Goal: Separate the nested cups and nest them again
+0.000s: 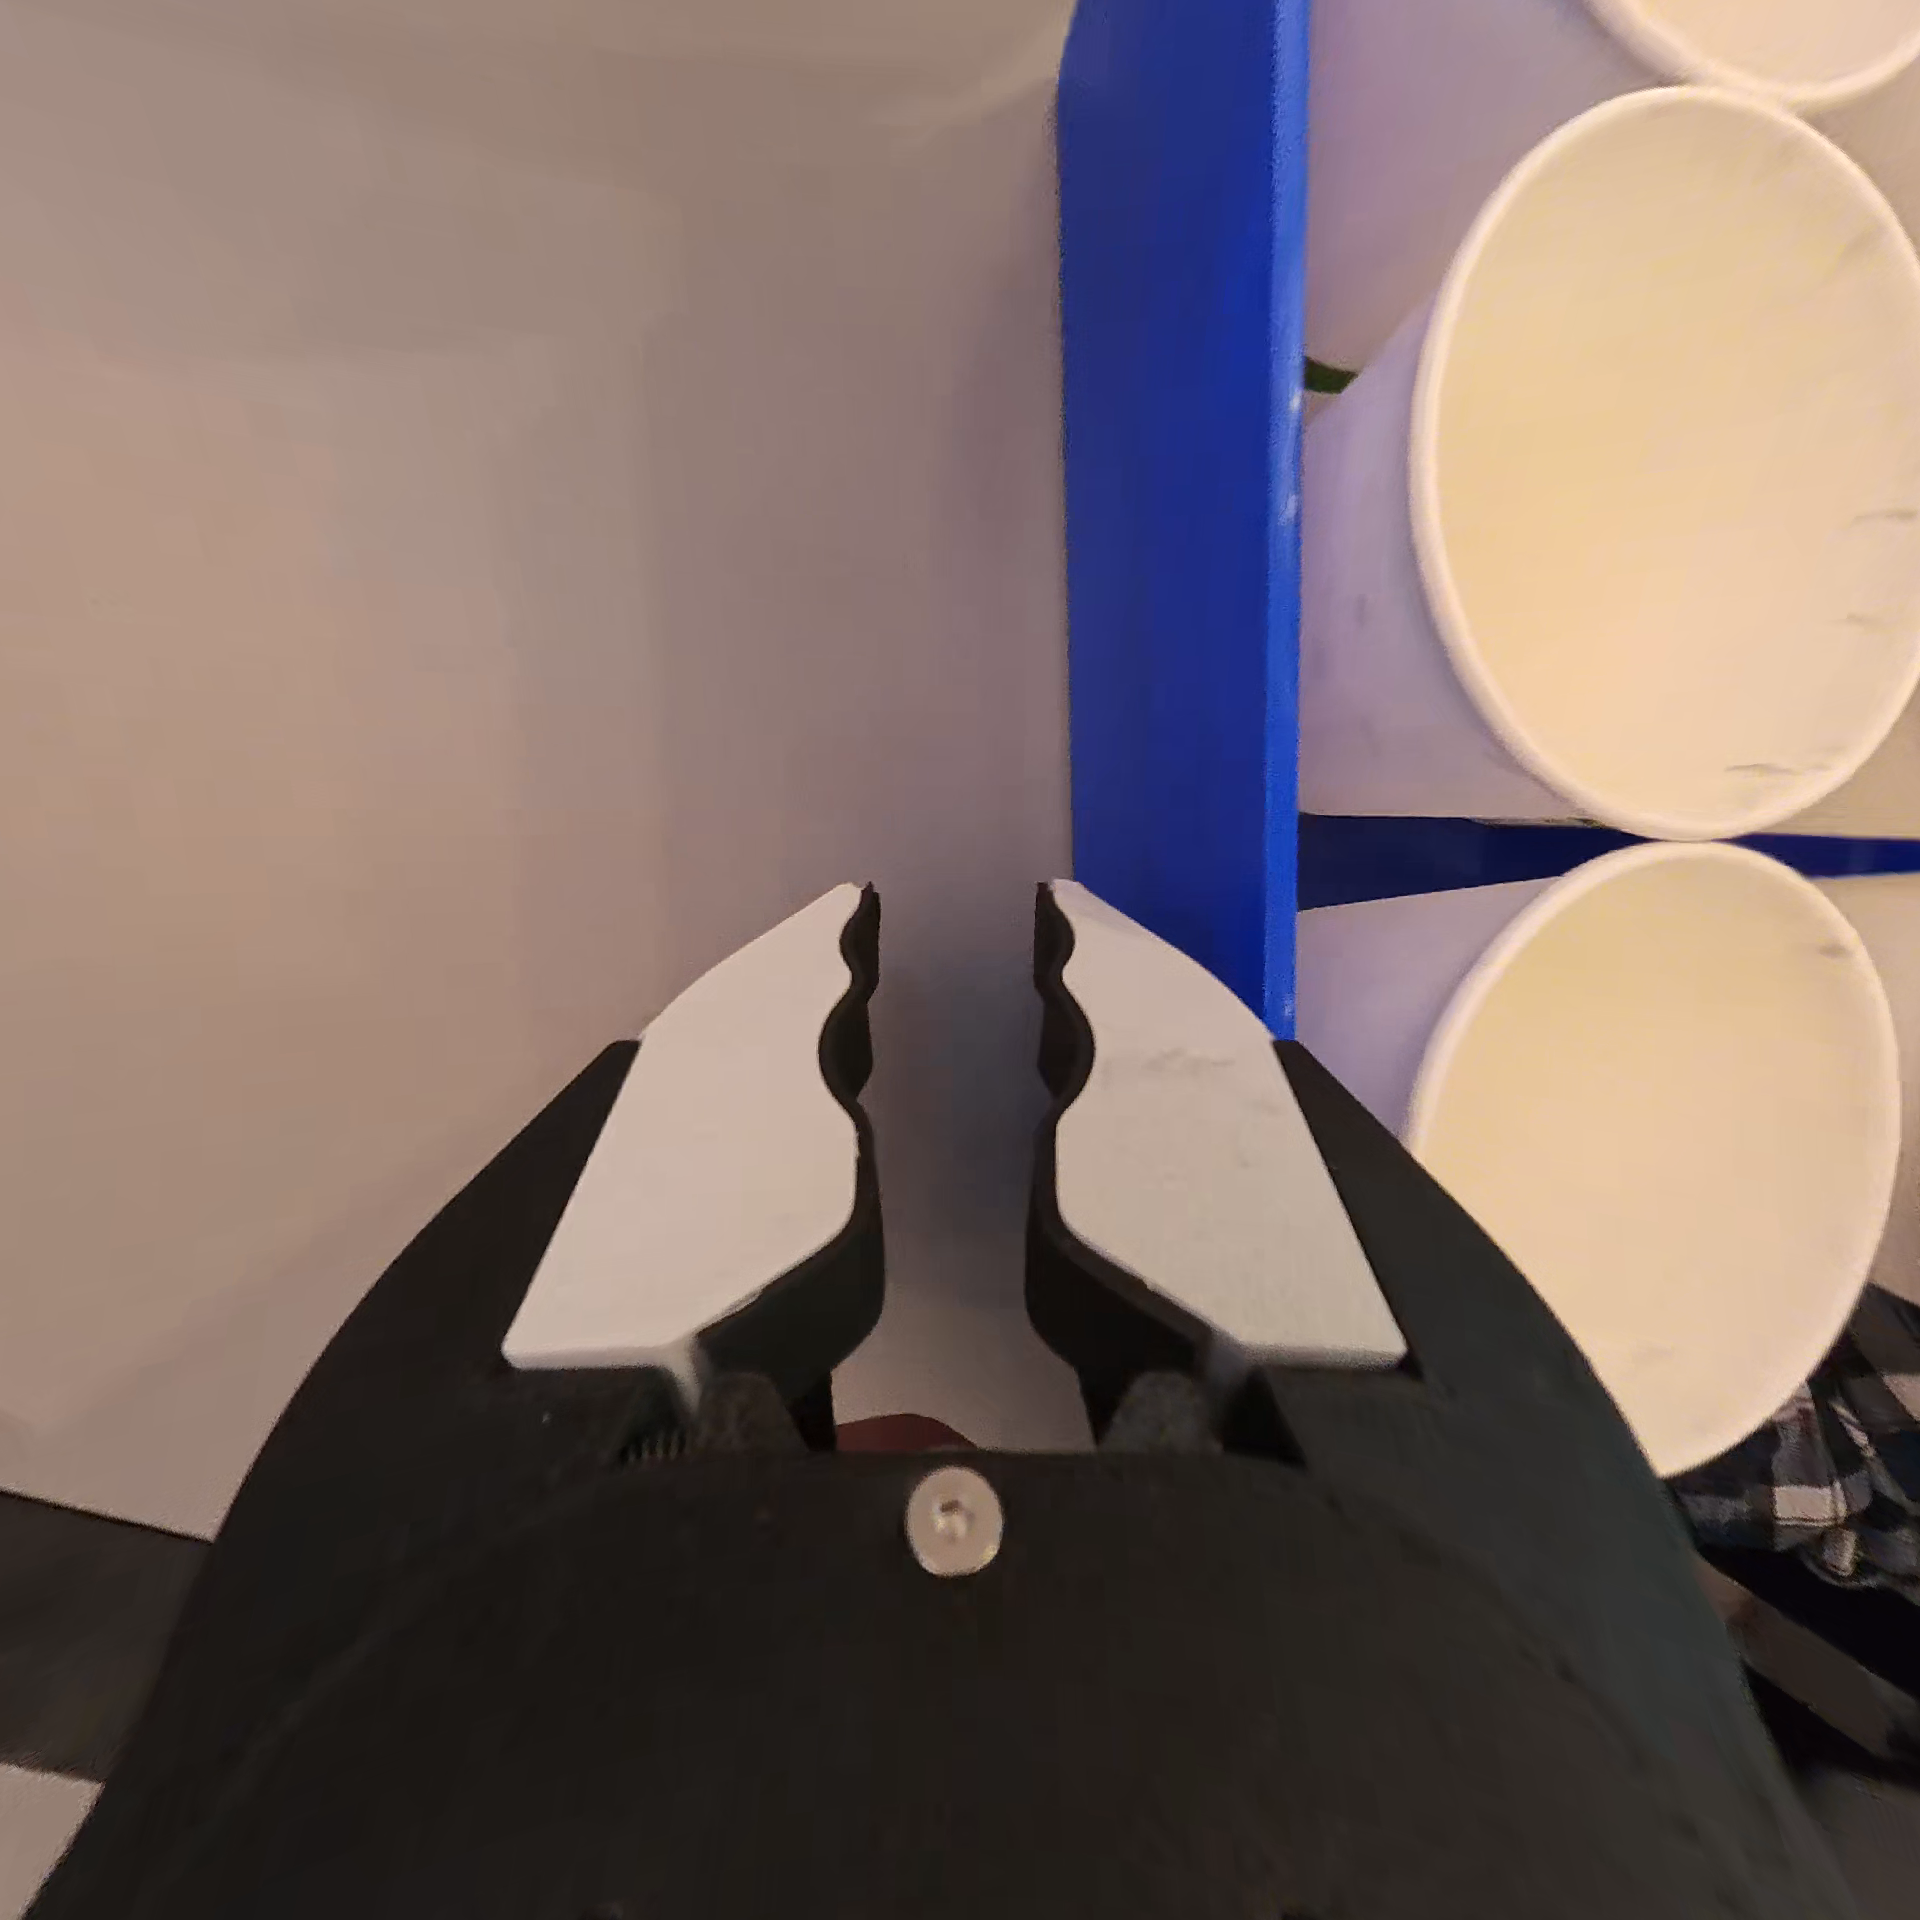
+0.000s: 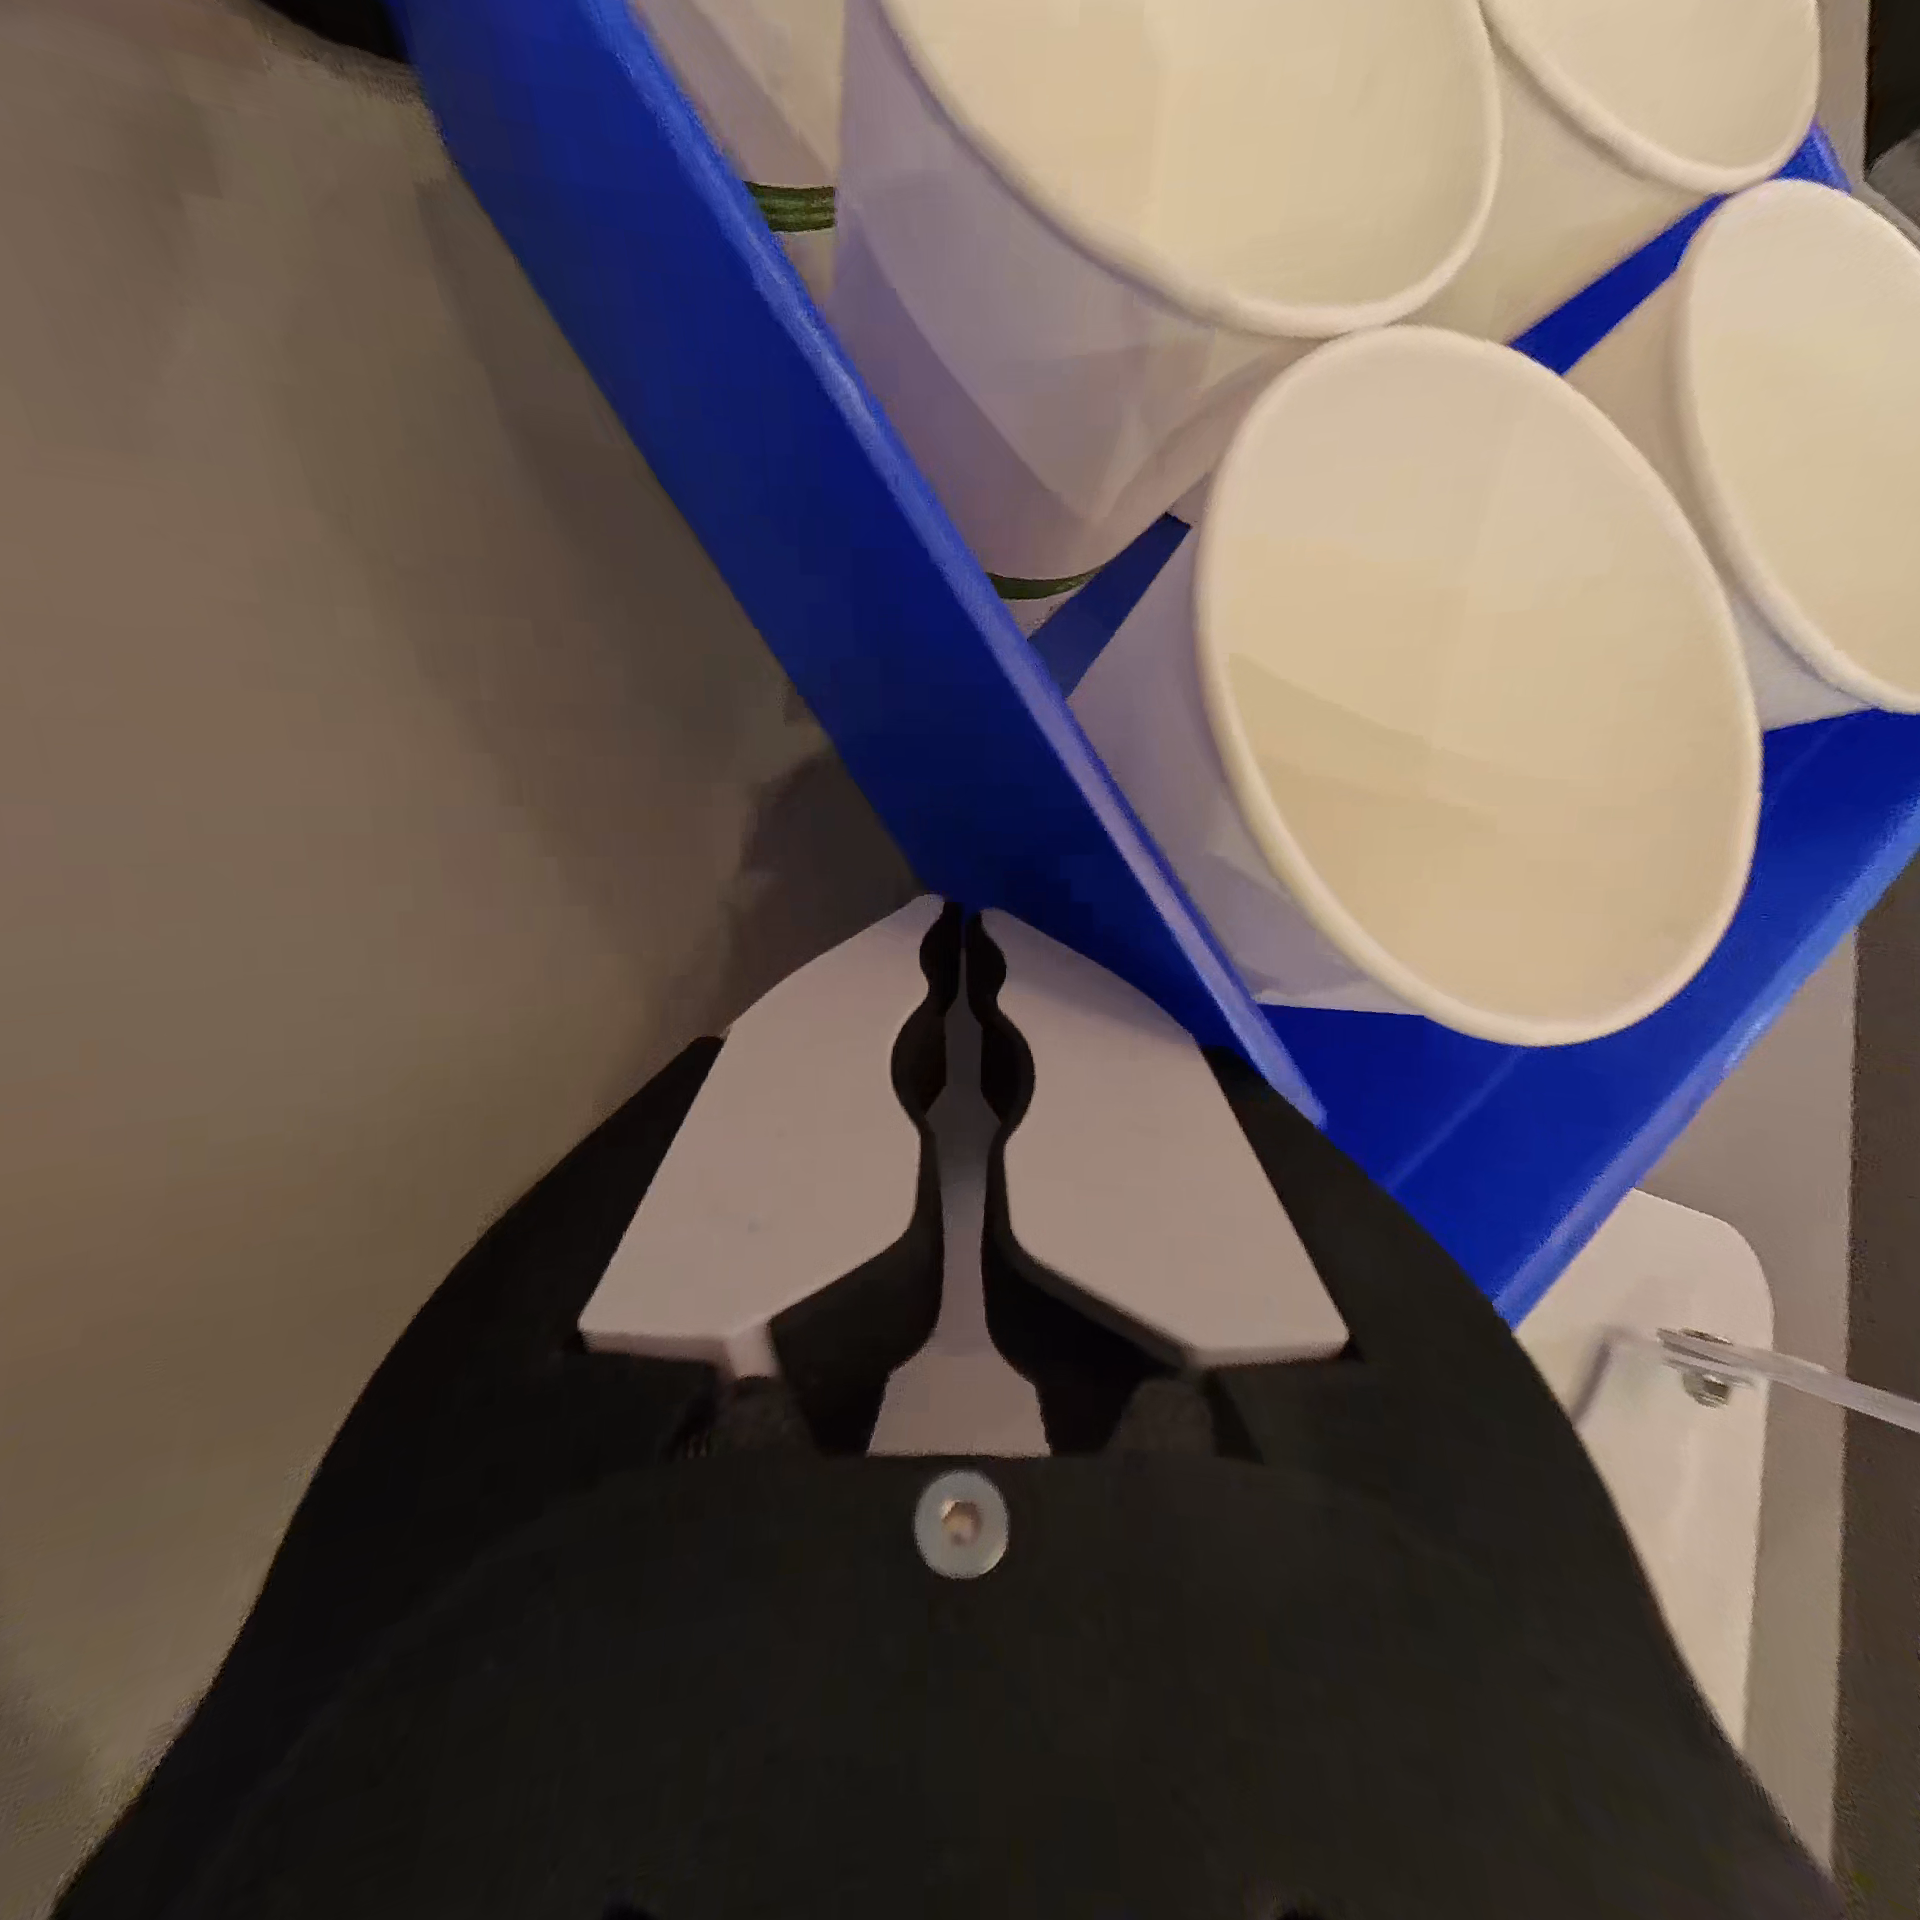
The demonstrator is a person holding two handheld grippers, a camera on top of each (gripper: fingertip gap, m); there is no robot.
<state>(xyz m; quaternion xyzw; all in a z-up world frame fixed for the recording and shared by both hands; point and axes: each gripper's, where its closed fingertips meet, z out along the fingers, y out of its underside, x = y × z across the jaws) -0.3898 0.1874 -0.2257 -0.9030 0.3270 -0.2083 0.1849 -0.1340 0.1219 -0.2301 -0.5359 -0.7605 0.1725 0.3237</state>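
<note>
Neither gripper has a cup yet, so the step in hand looks like the approach to the first pick. The left gripper (image 1: pixel 957 894) holds its fingers (image 1: pixel 727 1091) partly apart with nothing between them, pointed at a plain pale wall just left of the blue rack (image 1: pixel 1174 520). The right gripper (image 2: pixel 961 912) has its fingers (image 2: pixel 821 1122) drawn together on nothing, the tips sitting right at the lower edge of the rack's blue side panel (image 2: pixel 748 499); whether they touch it cannot be told. The white paper cups (image 2: pixel 1475 675) lie on their sides in the rack's compartments with their mouths facing outward, well to the right of both grippers' aim. Whether any of them is a nested stack cannot be told from here, since only rims and outer walls show. To do this well, both grippers should likely swing right, clear of the side panel, and the right one needs its fingers spread before it reaches a rim. A paper wall crushes easily, so a light pinch across the rim, one finger inside and one outside, seems safest. One gripper should probably steady the outer cup while the other draws the inner one straight along its axis, to avoid dragging neighbouring cups (image 1: pixel 1662 457) out.
</note>
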